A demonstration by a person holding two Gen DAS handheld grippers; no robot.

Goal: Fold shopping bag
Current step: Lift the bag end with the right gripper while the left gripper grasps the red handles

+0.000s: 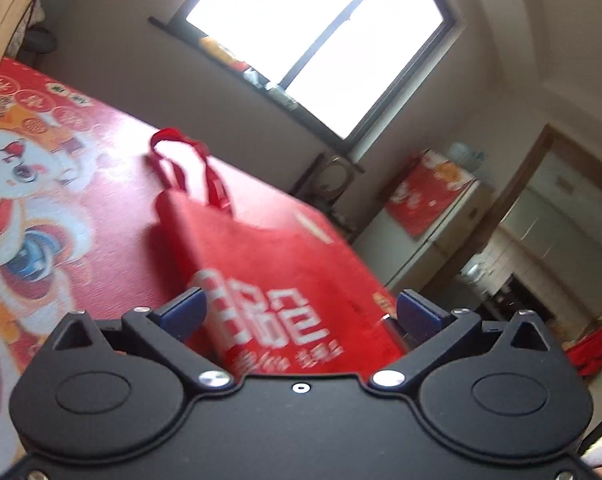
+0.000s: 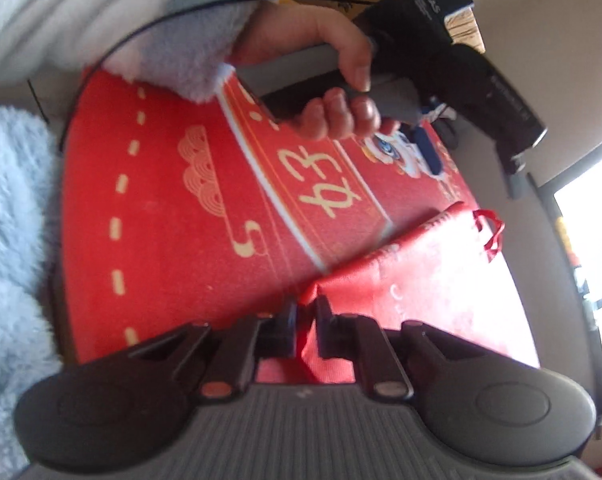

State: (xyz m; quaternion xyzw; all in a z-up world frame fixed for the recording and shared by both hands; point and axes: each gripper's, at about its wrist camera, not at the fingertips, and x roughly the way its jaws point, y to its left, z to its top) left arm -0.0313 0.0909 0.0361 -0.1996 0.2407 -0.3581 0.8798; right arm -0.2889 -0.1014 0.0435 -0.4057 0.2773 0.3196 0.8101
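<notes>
Here the shopping bag point(image 1: 269, 264) lies lengthwise, handles point(image 1: 189, 168) pointing windowward; right claw point(image 2: 305, 320) pinches its corner, left claw point(image 1: 301, 312) gapes.

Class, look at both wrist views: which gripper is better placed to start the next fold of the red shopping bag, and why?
Right. The right gripper is already pinched on a corner of the red shopping bag, while the left gripper stands open with nothing held.

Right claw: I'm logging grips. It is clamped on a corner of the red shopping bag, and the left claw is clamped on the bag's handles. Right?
Partly. The right claw does pinch the shopping bag corner. But the left wrist view shows the left claw open; the handles lie free beyond it.
</notes>
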